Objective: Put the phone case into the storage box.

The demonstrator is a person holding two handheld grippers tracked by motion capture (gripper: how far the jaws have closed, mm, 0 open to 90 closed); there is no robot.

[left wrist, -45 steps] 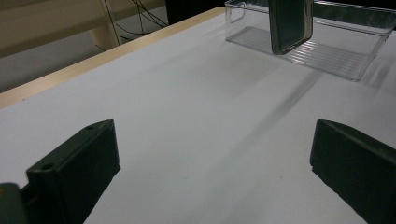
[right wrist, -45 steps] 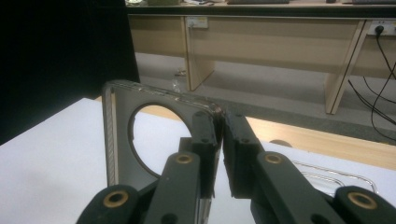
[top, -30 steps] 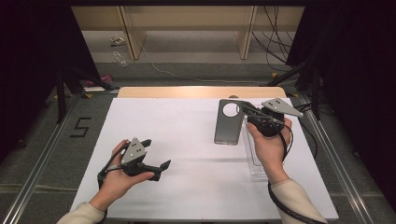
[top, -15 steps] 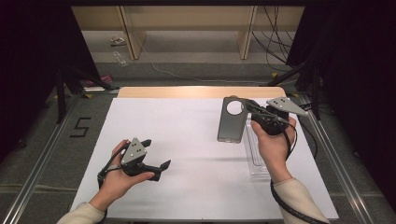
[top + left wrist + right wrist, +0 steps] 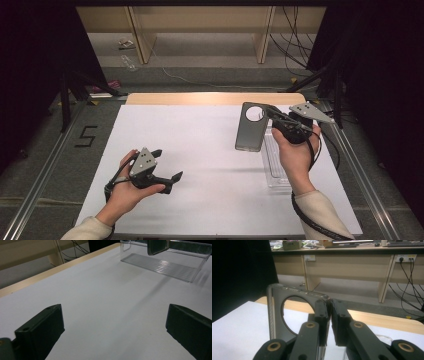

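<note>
High view: right tongs (image 5: 267,111) are clenched on the top edge of a grey phone case (image 5: 251,127), the one with a round camera cutout. Over the last second the case has drifted right and now hangs in the air, nearly upright, just left of the clear tray (image 5: 276,162) near the right side of the white counter (image 5: 200,150). My read: it's being carried to the tray, not yet in. Left tongs (image 5: 167,167) haven't budged, parked low over the near-left counter, jaws apart, holding nothing.

Left gripper view: both jaws stand wide with bare counter between them. The tray (image 5: 160,263) sits far off at the top, and the case's bottom corner (image 5: 157,246) dangles above it, cut off by the frame edge. Can't tell whether it touches the tray wall.

Right gripper view: jaw tips are pinched together on the case rim (image 5: 274,312) beside the cutout. The case's lower half is hidden behind the jaw linkage. The tray below is mostly blocked, so the clearance underneath is unreadable.
</note>
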